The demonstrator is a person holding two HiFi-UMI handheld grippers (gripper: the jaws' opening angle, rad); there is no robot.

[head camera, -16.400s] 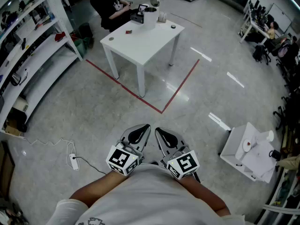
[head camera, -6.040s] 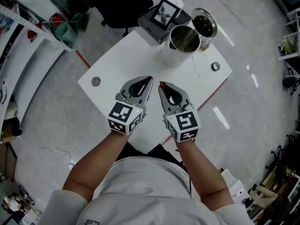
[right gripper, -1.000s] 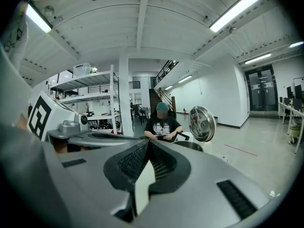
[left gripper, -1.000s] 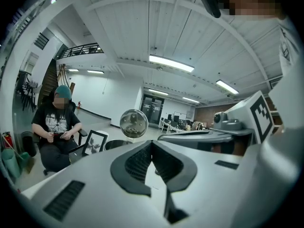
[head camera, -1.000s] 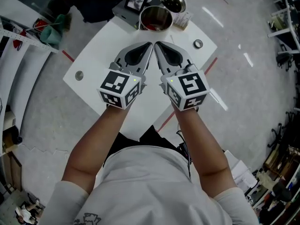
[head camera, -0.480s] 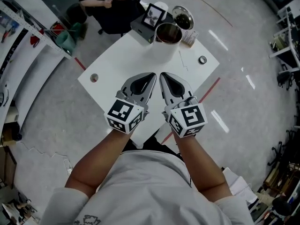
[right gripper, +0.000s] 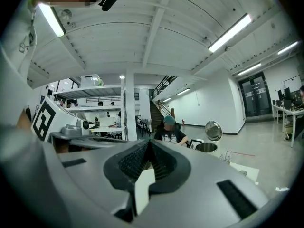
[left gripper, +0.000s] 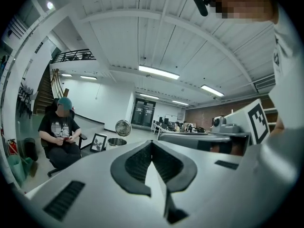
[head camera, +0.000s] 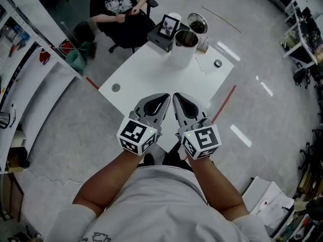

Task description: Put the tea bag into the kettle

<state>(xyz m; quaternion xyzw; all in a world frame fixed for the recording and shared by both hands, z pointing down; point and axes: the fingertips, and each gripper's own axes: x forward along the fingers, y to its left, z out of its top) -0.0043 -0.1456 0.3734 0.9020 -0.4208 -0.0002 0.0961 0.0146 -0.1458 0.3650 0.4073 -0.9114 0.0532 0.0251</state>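
The left tongs (head camera: pixel 162 100) and the right tongs (head camera: pixel 178 100) hover side by side over the near edge of the white square table (head camera: pixel 151 72), their tips close together. Both are closed with nothing between their jaws. The white cylindrical kettle (head camera: pixel 182 52) stands well apart from them at the table's far edge, its round steel lid (head camera: pixel 197 22) tipped open. Just beside it leans a small black-framed picture (head camera: pixel 169 25). The tea bag cannot be made out in any view. A seated person in black (head camera: pixel 118 6) is behind the table.
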